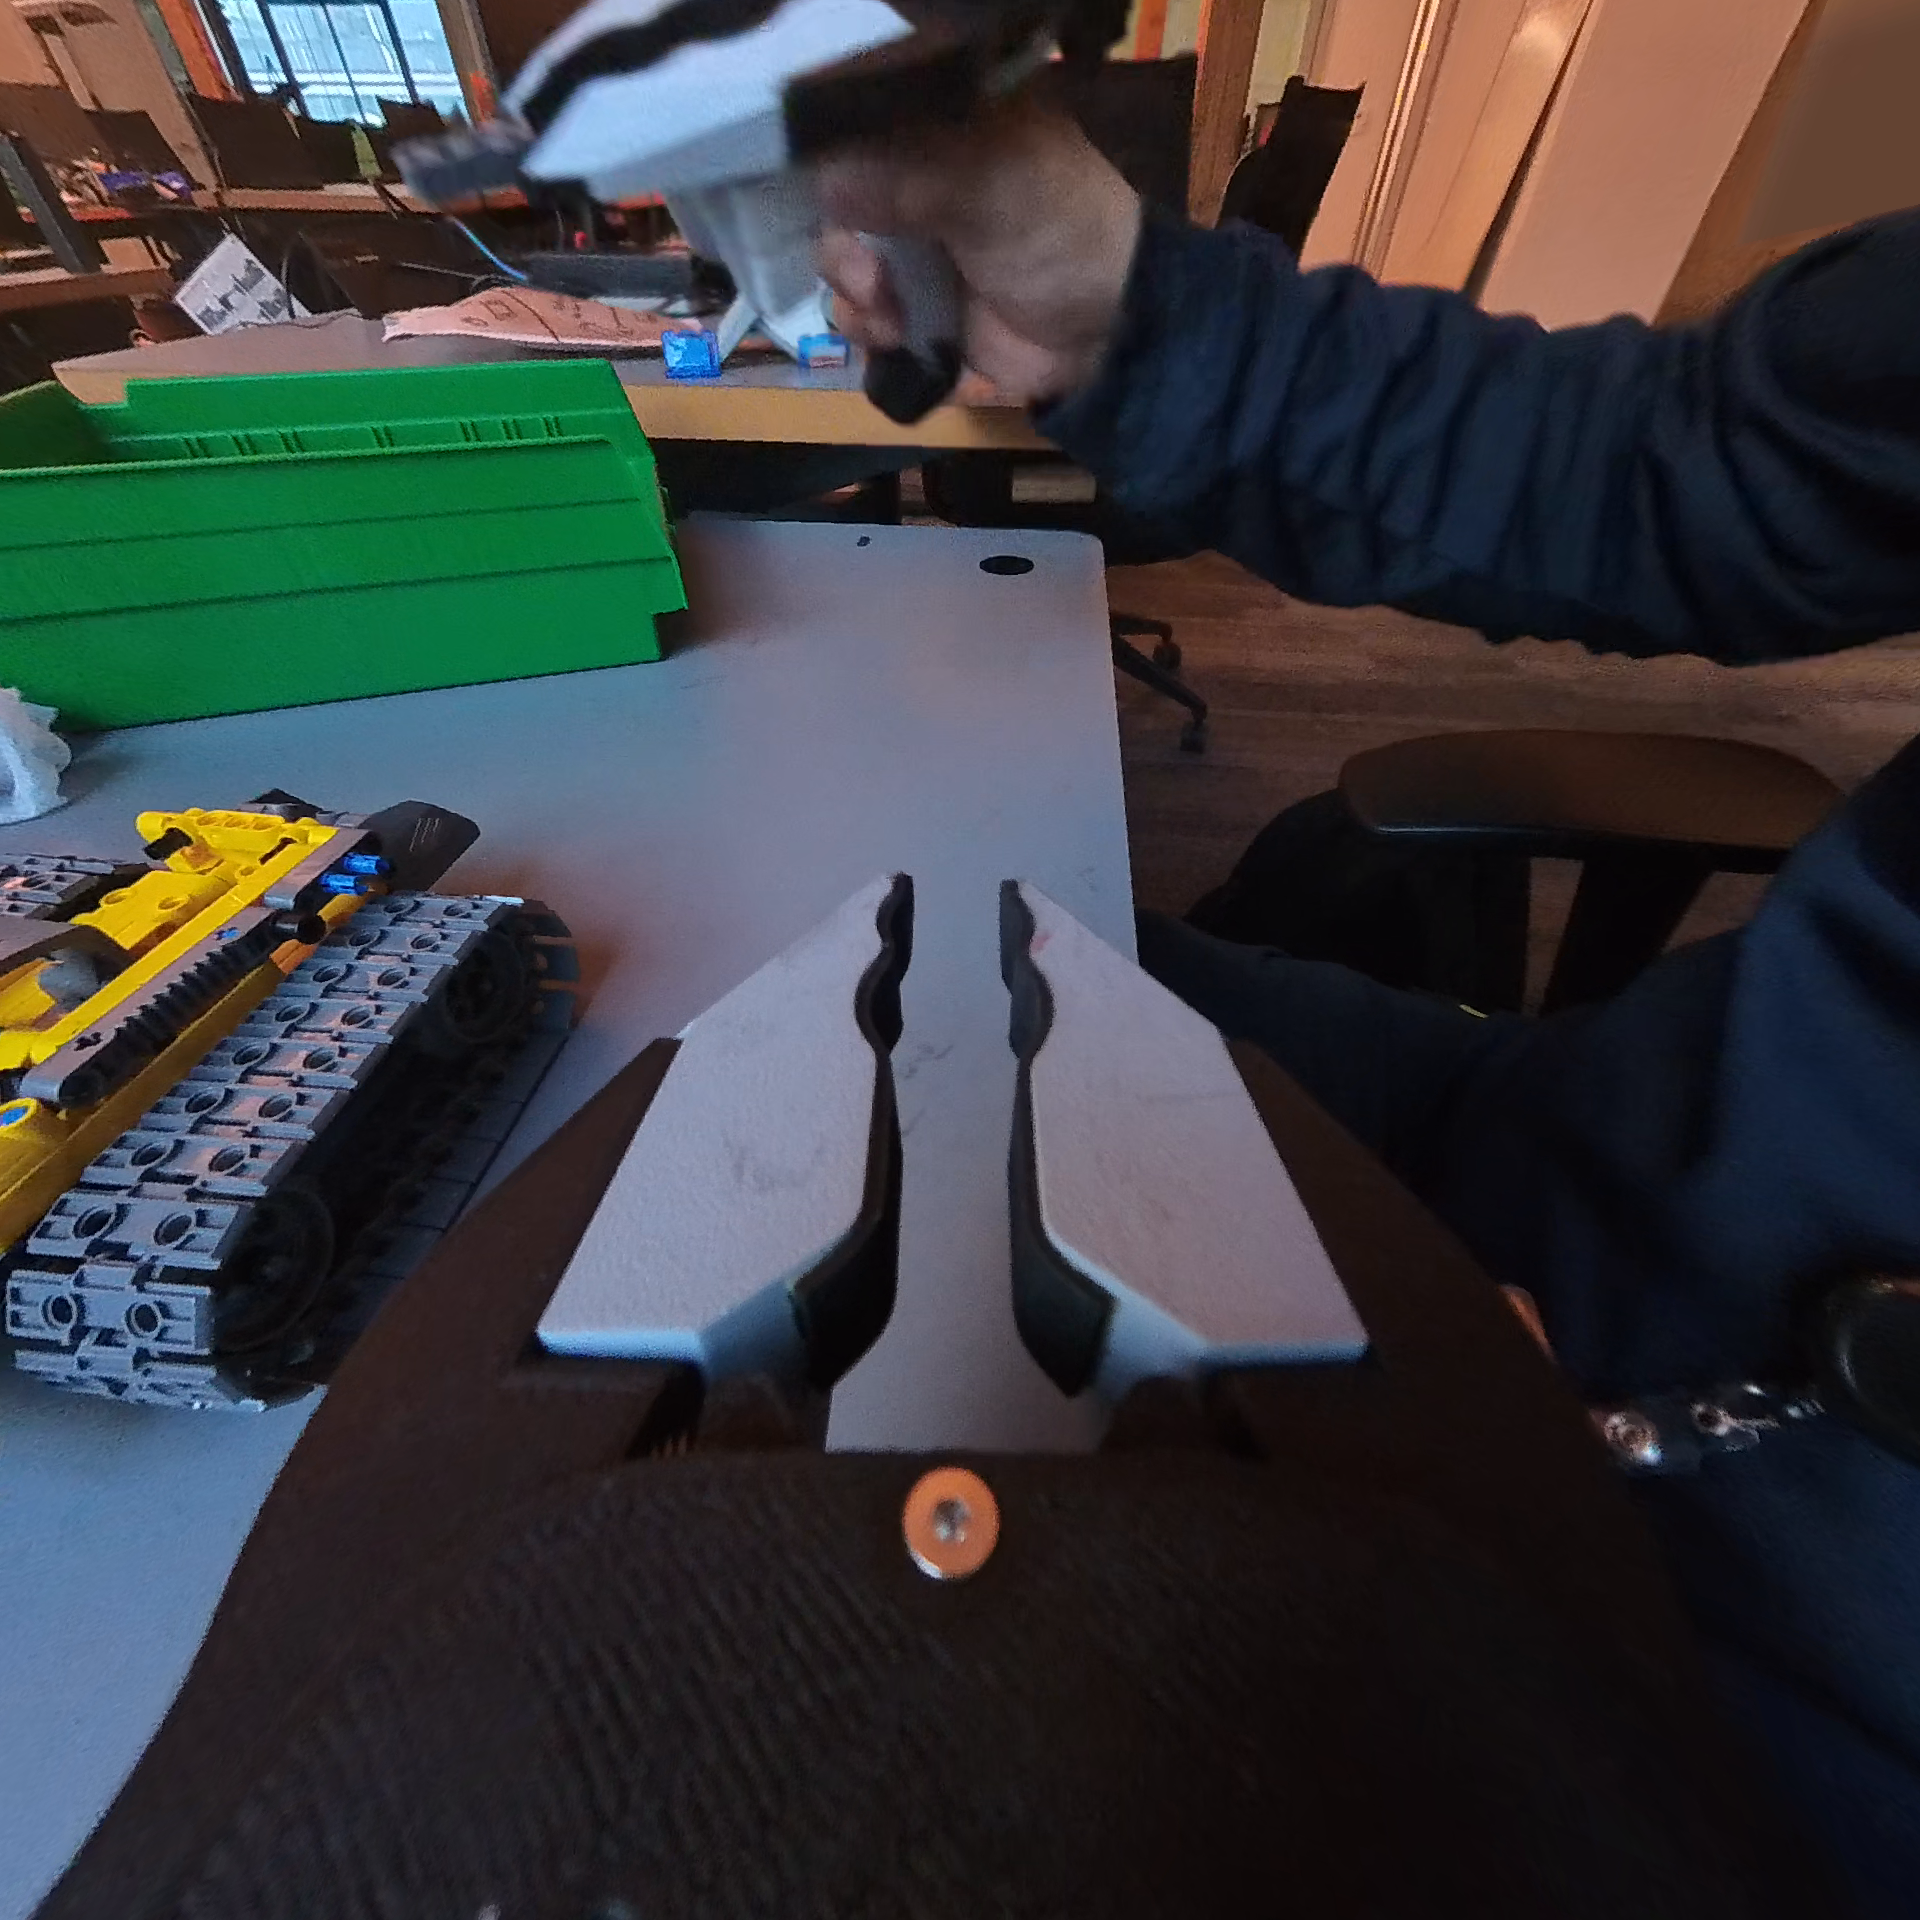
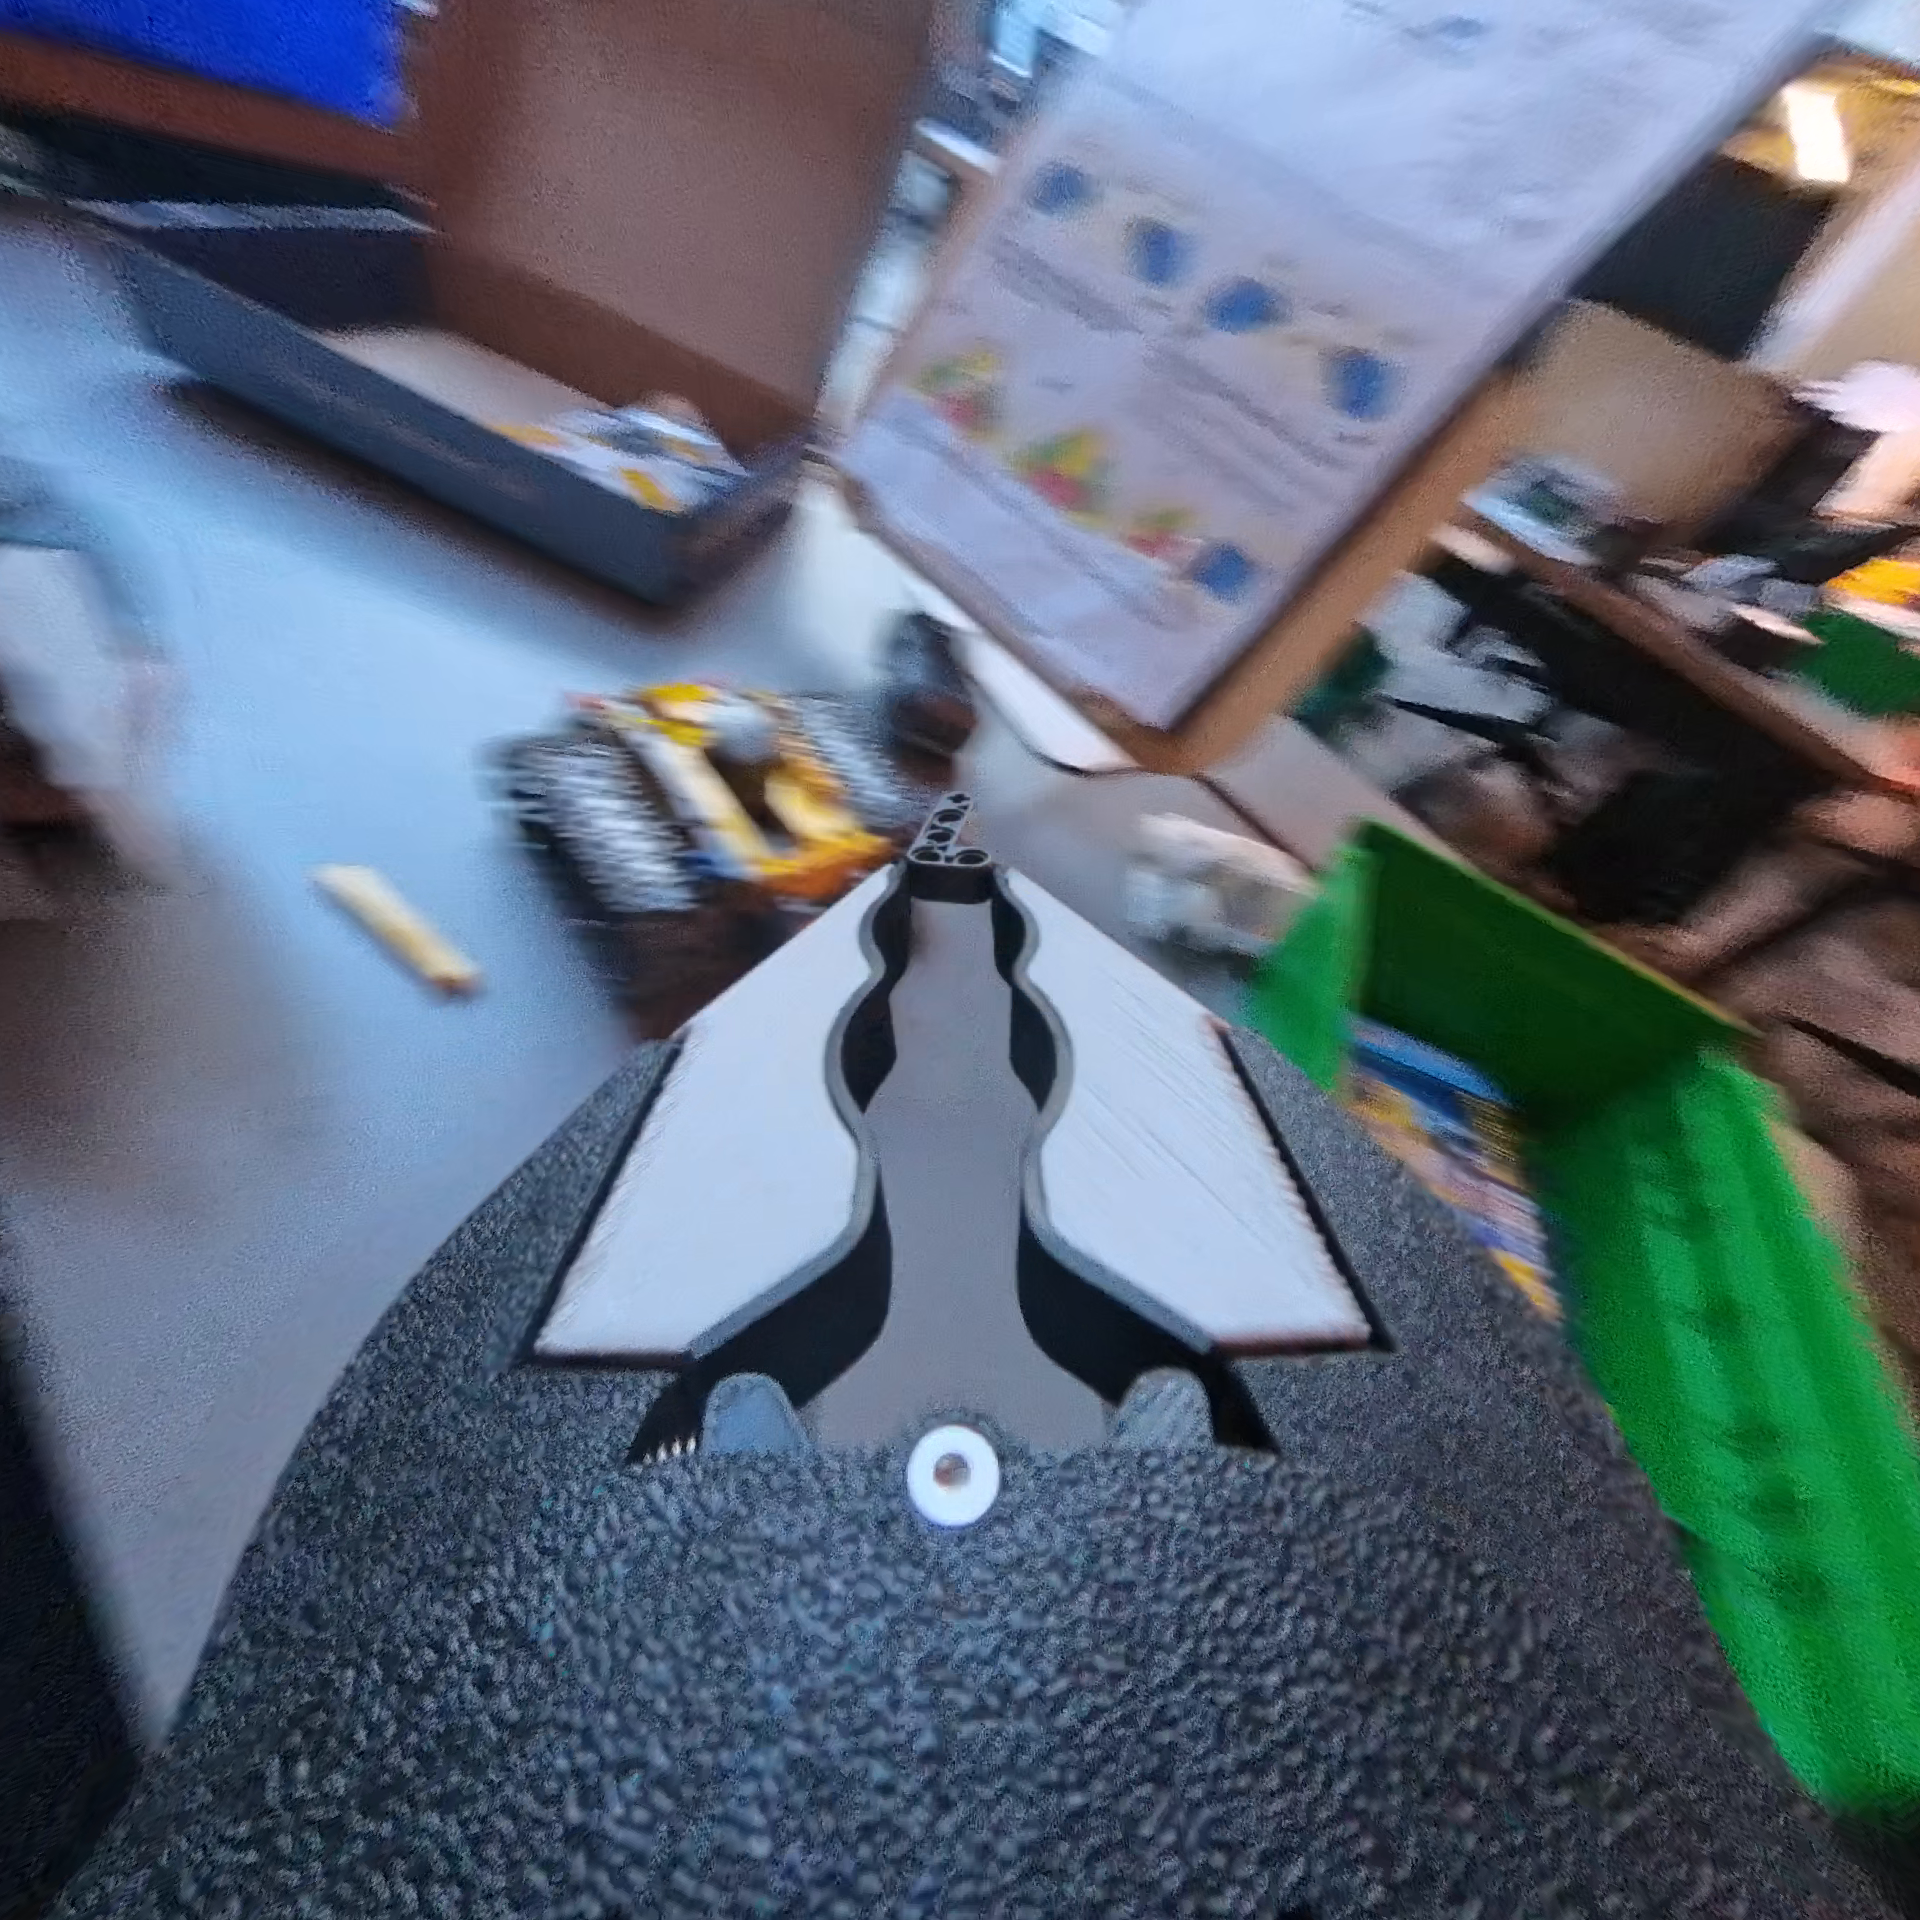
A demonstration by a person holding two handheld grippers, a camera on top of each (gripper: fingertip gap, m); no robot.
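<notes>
1 black L-shaped beam sits pinched in the right claw's tips; left claw narrow, empty.

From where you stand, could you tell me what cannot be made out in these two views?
- Tracked toy vehicle: its left part is cut off by the left wrist view's edge.
- Green bin: contents smeared by motion blur in the right wrist view.
- Right tongs: grip a small black piece; its lower end is hidden between them.

A grey table carries a tracked toy vehicle and green bin.
</notes>
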